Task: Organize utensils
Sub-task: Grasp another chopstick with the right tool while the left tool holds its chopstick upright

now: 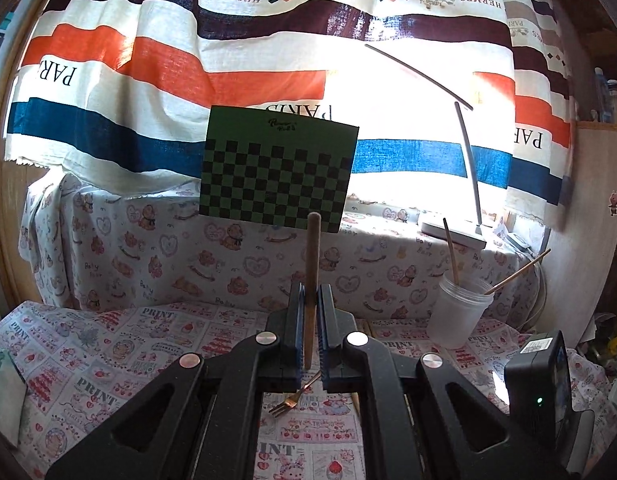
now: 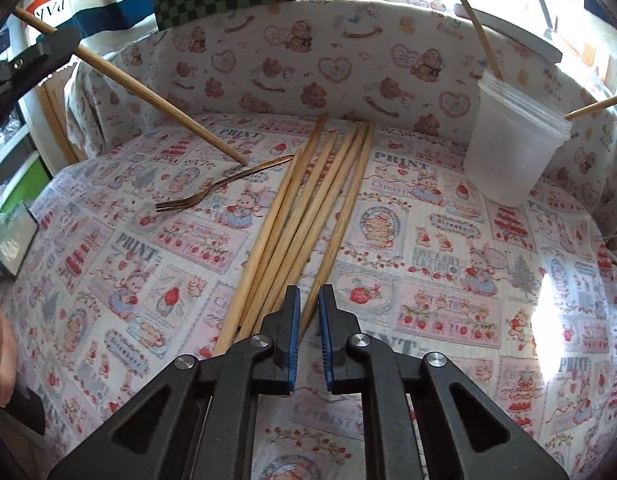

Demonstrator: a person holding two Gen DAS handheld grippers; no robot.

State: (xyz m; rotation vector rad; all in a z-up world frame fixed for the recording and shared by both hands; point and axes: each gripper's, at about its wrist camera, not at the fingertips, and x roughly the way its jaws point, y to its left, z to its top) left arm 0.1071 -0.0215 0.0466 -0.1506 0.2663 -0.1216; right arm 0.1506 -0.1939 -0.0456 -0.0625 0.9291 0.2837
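Your left gripper (image 1: 308, 312) is squeezing one wooden chopstick (image 1: 312, 280). In the left wrist view the stick stands straight up in the middle of the frame, between the two blue pads. In the right wrist view you can see that same stick slanting down from the upper left, with its tip just above the patterned cloth (image 2: 448, 280), near the fork (image 2: 224, 186).

Your right gripper (image 2: 308, 308) is closed and holds nothing. Its tips hang over the near ends of the loose chopsticks (image 2: 308, 208), which lie in a bunch in the middle of the frame.

The fork lies flat on the cloth, just left of the bunch.

The plastic cup (image 2: 508, 144) stands at the right side, upright, well apart from the bunch. Two chopsticks already lean inside it.
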